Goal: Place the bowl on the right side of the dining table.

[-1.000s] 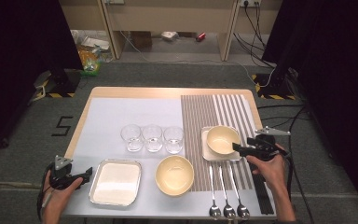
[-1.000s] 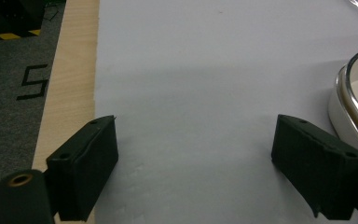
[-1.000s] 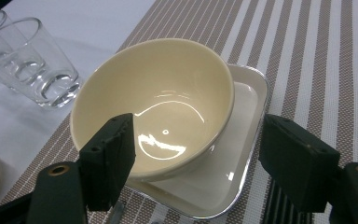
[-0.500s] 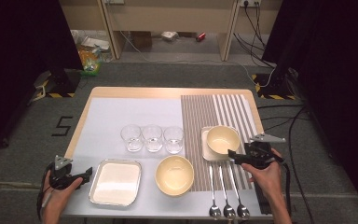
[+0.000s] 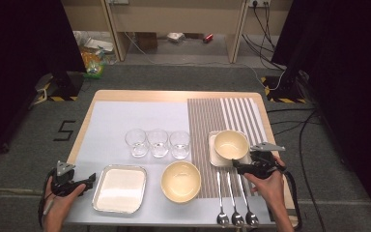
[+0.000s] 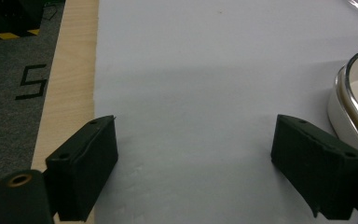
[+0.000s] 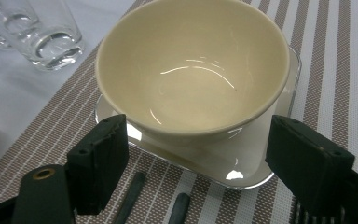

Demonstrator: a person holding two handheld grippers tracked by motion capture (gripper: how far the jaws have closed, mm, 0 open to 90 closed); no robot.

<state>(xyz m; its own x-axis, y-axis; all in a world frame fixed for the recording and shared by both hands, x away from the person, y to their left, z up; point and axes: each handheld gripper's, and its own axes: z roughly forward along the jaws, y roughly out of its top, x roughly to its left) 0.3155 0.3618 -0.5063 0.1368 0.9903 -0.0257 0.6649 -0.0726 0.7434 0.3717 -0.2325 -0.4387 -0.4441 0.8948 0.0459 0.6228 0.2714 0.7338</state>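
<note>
On the striped placemat (image 5: 224,113) covering the right part of the table (image 5: 140,95): one small cream bowl (image 5: 231,144), upright and empty, seated on a square white plate (image 5: 214,155) near the table's right edge; in the right gripper view the bowl (image 7: 191,70) overhangs the plate (image 7: 242,163) on the near side

Right gripper (image 5: 237,167): held in the person's right hand (image 5: 269,186), just off the plate's near right corner, pointing at it; jaws spread wide, having just been opening, nothing between the pads; in the right gripper view the bowl and plate lie just ahead of the jaw tips, apart from them

Near edge, right: three spoons (image 5: 234,198) side by side, bowls toward the person, handles running up to the plate; two handle tips (image 7: 133,196) show between the jaws

Near edge, centre: one larger cream bowl (image 5: 180,181), empty, at the placemat's left border

Near edge, left of centre: one white rectangular tray (image 5: 120,188) with a metal rim, on the white mat (image 5: 140,118)

Middle of the table: three clear drinking glasses (image 5: 157,142) in a row, upright, close together

Near left corner: left gripper (image 5: 91,180) in the left hand (image 5: 58,203), jaws spread and empty, over bare mat just left of the tray (image 6: 354,102)
</note>
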